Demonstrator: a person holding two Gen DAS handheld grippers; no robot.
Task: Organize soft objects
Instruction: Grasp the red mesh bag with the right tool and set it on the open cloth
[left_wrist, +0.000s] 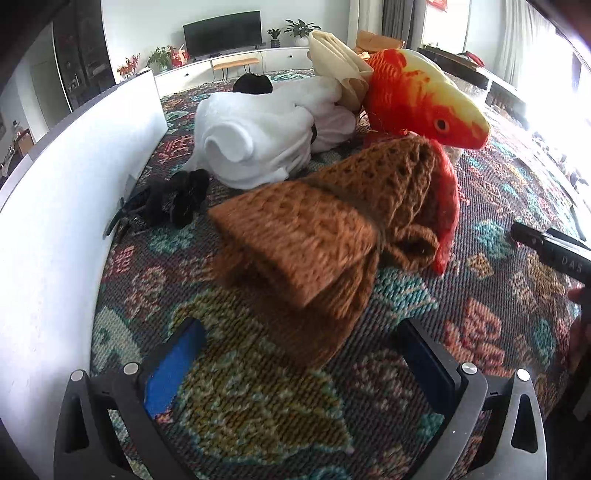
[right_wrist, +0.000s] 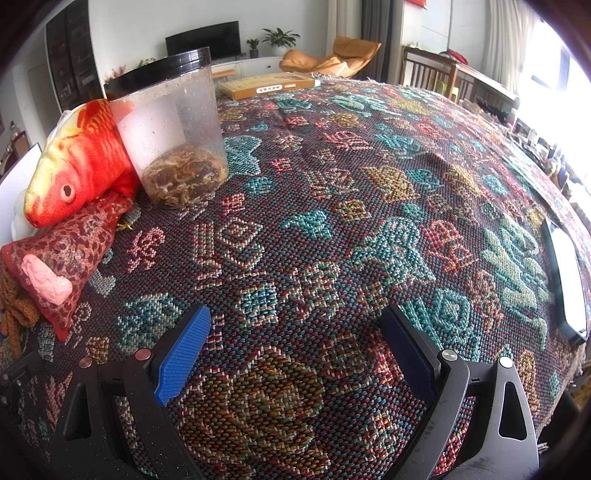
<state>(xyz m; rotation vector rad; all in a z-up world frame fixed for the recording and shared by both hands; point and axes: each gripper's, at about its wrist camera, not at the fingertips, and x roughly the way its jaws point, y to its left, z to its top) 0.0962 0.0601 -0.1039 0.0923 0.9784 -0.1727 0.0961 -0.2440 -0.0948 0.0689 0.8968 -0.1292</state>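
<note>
Patterned tablecloth (left_wrist: 480, 314), brown knit (left_wrist: 314, 240) just ahead of wide, empty left gripper (left_wrist: 299, 362)

Both handheld grippers share one build: the left gripper (left_wrist: 299, 365) and right gripper (right_wrist: 295, 354) each pair black angular fingers with ridged blue pads (right_wrist: 183, 356), round silver screws (left_wrist: 468, 368) and triangular cut-outs in the frame.

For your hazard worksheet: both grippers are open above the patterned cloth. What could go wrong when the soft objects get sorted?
1. The open left gripper might pinch only one fold of the brown knitted scarf, so it could unfold.
2. The orange and yellow plush fish leans on the clear plastic jar with a black lid; pulling it may tip the jar.
</note>
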